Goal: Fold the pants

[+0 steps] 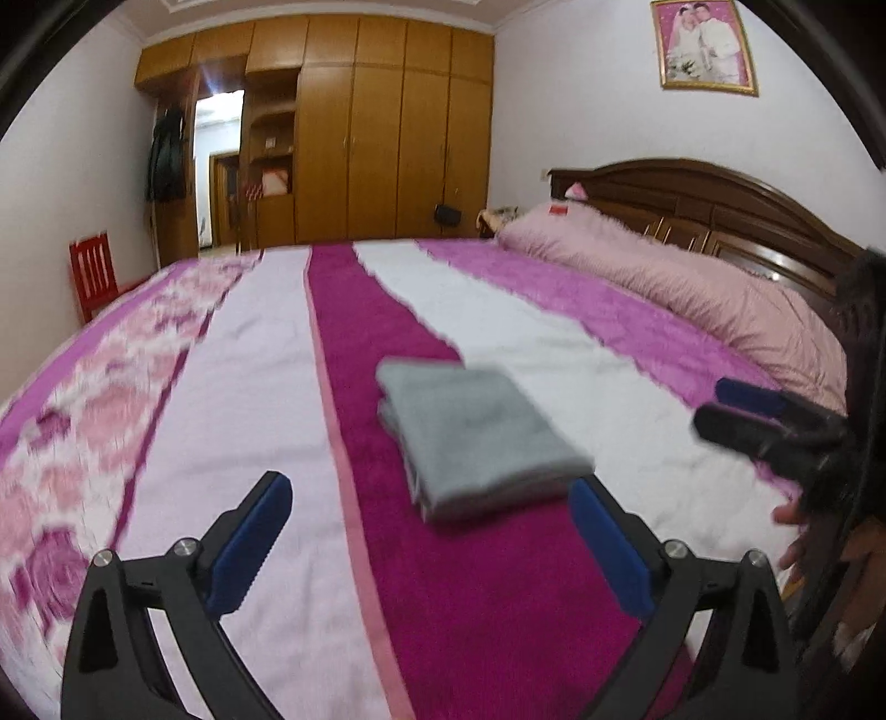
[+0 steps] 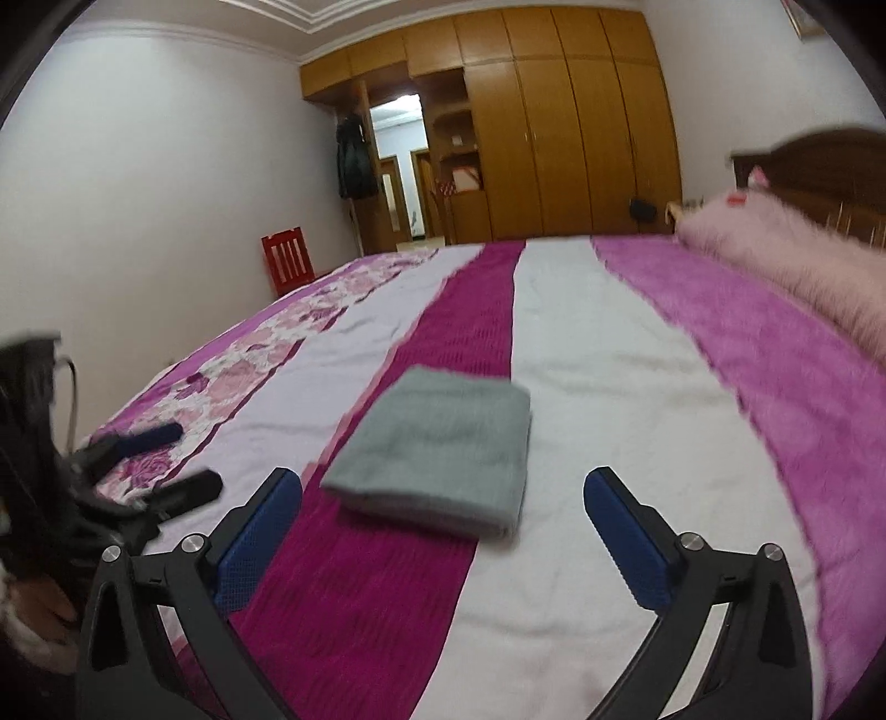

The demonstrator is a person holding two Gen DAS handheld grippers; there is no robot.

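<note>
On the left, a red chair (image 1: 93, 271) stands against the wall beside the bed (image 1: 266, 354), and a dark coat (image 1: 165, 155) hangs next to the open doorway. The left gripper (image 1: 429, 545) hangs above the striped bedspread with its blue pads spread wide, holding nothing. The grey pants (image 1: 476, 437) lie folded into a compact rectangle in the middle of the bed, across the magenta stripe and onto the white one, just beyond that gripper's fingertips. Behind them runs a wooden wardrobe (image 1: 382, 133), its open shelf niche holding things too small to make out. Further right lie the pink pillow roll (image 1: 681, 277) and dark headboard (image 1: 720, 199).

Only the left wrist view shows the framed wedding portrait (image 1: 704, 44) above the headboard, and the right gripper (image 1: 736, 407) from the side, low over the bed, well right of the pants. The right wrist view shows that gripper (image 2: 443, 534) spread open and empty, the pants (image 2: 437, 448) just ahead of it, and the left gripper (image 2: 171, 459) at far left.
</note>
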